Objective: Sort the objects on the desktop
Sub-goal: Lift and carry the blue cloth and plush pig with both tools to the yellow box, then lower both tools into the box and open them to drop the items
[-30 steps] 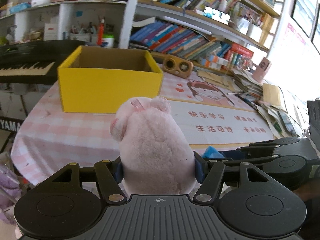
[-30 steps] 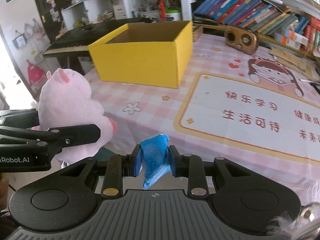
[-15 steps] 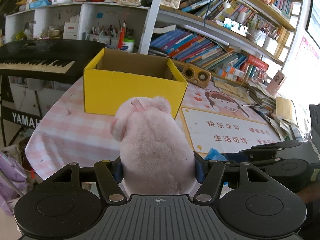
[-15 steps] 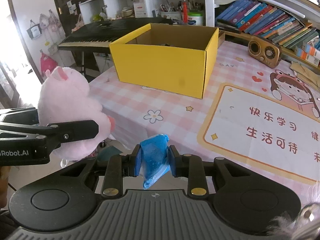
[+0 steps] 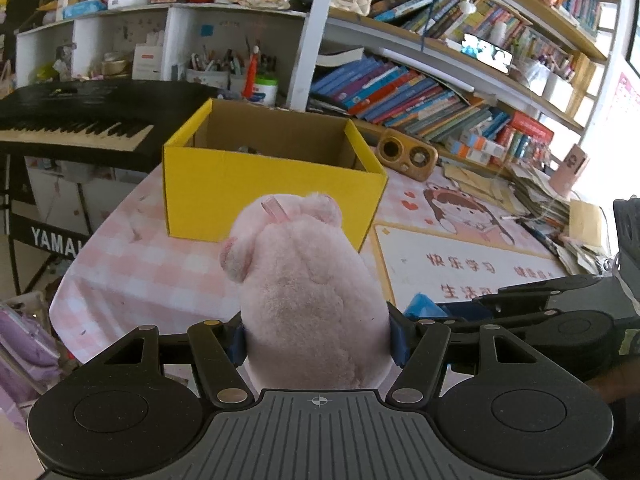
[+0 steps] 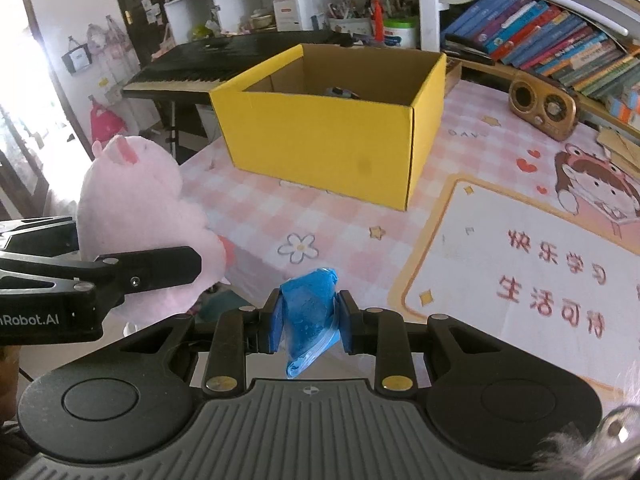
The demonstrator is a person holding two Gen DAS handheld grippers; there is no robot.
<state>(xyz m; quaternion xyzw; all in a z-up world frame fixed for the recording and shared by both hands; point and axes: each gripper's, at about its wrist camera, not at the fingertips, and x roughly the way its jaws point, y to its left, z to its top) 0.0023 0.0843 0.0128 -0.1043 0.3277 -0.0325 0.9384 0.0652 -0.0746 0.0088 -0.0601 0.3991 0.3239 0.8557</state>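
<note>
My left gripper (image 5: pixel 318 338) is shut on a pink plush toy (image 5: pixel 304 292) and holds it in the air near the table's front edge. The toy also shows at the left of the right wrist view (image 6: pixel 140 216). My right gripper (image 6: pixel 308 320) is shut on a crumpled blue plastic packet (image 6: pixel 308 316), held above the table edge. An open yellow cardboard box (image 5: pixel 272 184) stands ahead on the pink checked tablecloth; it also shows in the right wrist view (image 6: pixel 332 136), with a small object inside it.
A wooden speaker (image 6: pixel 542 110) sits behind the box to the right. A black keyboard piano (image 5: pixel 72 120) stands left of the table. A printed mat (image 6: pixel 532 264) covers the table's right part. Bookshelves (image 5: pixel 440 96) and paper stacks (image 5: pixel 532 192) line the back.
Both grippers have pulled back and risen with their loads; the yellow box now looks farther away and its inside shows more. Both grips are unchanged.
</note>
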